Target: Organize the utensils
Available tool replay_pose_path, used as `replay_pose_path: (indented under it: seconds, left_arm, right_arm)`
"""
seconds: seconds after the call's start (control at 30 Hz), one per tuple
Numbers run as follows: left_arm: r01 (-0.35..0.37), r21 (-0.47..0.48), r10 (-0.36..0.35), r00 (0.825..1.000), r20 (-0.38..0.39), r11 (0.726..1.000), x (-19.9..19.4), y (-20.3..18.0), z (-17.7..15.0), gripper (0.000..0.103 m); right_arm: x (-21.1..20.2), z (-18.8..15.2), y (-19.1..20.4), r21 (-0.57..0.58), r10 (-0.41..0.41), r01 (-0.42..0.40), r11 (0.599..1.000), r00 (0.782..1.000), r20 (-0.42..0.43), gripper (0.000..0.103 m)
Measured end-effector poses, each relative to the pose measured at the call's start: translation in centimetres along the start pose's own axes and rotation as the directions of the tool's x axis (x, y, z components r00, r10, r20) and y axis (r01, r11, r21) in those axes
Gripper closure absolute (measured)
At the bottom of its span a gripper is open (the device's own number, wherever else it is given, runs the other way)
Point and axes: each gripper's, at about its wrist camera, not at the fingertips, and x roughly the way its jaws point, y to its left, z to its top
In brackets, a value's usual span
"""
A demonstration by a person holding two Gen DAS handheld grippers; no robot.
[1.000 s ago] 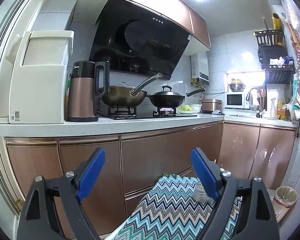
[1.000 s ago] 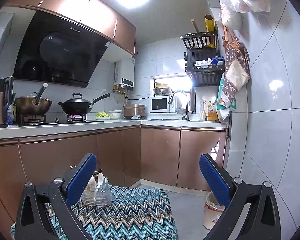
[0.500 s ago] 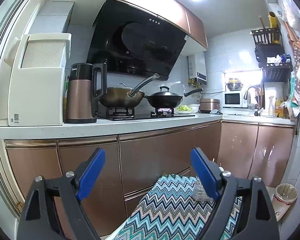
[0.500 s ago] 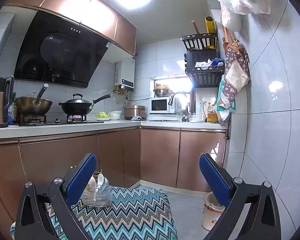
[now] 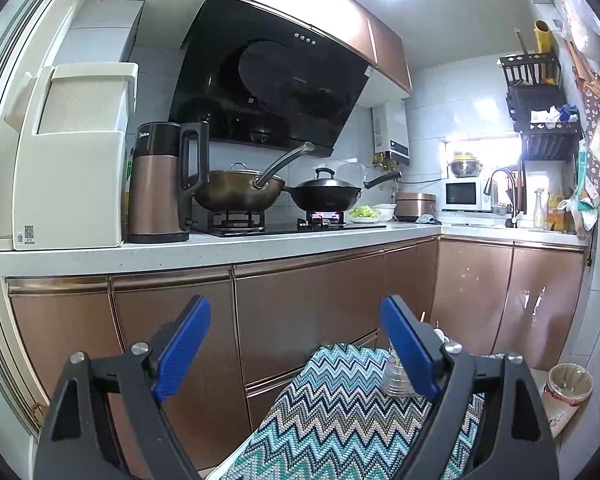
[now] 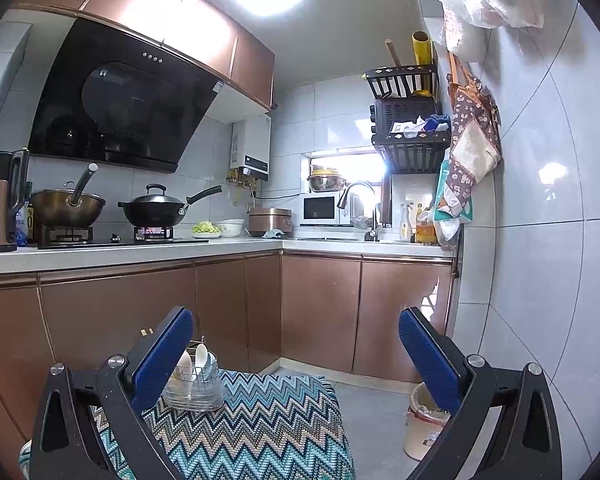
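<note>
Left wrist view: kettle (image 5: 158,184) reads "Midea". Left gripper (image 5: 296,350) gapes wide, holding nothing; its right finger half hides the clear utensil holder (image 5: 396,376) on the zigzag cloth (image 5: 332,408). Right gripper (image 6: 296,354) likewise wide; white spoons (image 6: 198,358) stand in the holder.

The left gripper (image 5: 294,354) fills the bottom of the left wrist view, jaws spread wide with nothing between them. Its blue pads (image 5: 182,346) tilt outward, one at lower left of centre and one at lower right, on black arms that run down to the bottom edge. The right gripper (image 6: 296,356) sits the same way low in the right wrist view: jaws wide apart and empty, blue pads (image 6: 162,360) angled outward on black arms. Both point level and forward.
</note>
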Motion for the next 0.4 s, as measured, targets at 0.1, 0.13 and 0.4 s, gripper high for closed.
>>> replay_pose_path:
  seconds: [0.1,0.13,0.4]
  left_arm:
    - [0.005,0.005,-0.005,1.0,-0.002,1.0,0.01,-0.14,-0.05,0.016]
    - [0.006,0.005,-0.006,1.0,-0.002,1.0,0.02,-0.15,-0.05,0.016]
    - [0.006,0.002,-0.006,1.0,-0.006,1.0,-0.08,-0.21,-0.12,0.016]
  right_arm:
    - [0.02,-0.04,0.01,-0.001,0.001,-0.001,1.0,1.0,-0.001,0.0]
    - [0.02,-0.04,0.02,-0.001,0.0,0.0,1.0,1.0,-0.002,0.0]
    - [0.3,-0.1,-0.02,-0.001,0.002,-0.002,1.0,1.0,-0.006,0.0]
